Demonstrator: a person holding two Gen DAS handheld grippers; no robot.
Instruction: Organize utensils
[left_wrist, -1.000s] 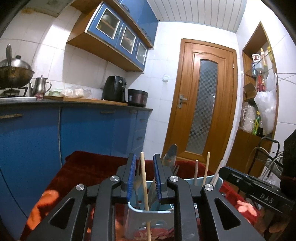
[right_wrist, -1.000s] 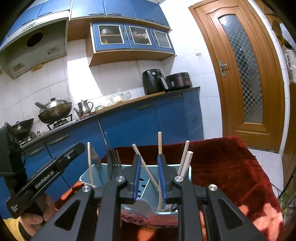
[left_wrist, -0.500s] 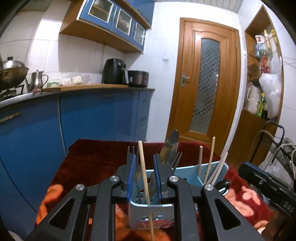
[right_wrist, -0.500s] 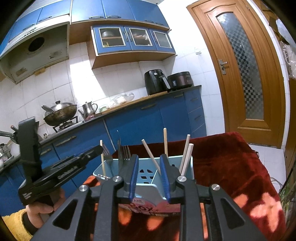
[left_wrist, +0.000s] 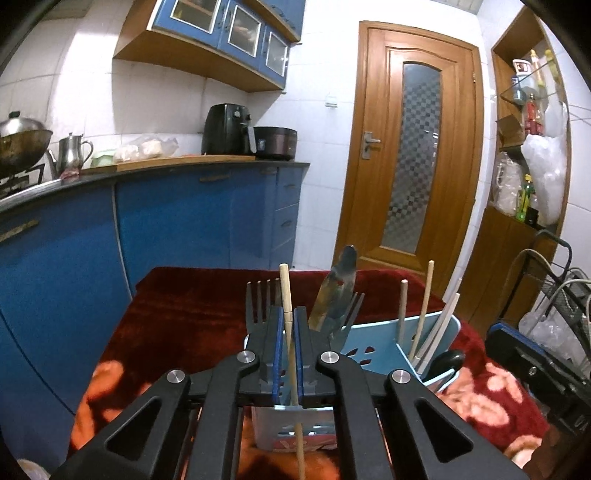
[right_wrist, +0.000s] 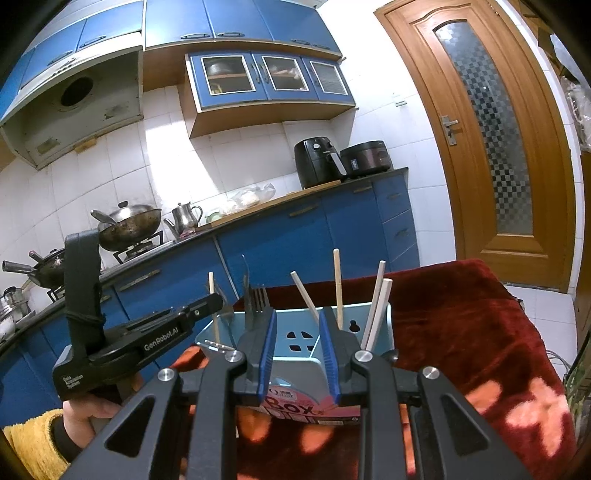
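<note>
In the left wrist view, the left gripper is seen clenched on an upright chopstick, its jaws having just been closing on it, over the near compartment of the blue holder, where forks and a knife stand, on the red-clothed surface. In the right wrist view, the right gripper is held released, its jaws apart before the holder with nothing between them, while more chopsticks are seen leaning in the holder's right compartment.

"genrobot.ai" on left claw (side), "box" on holder
</note>
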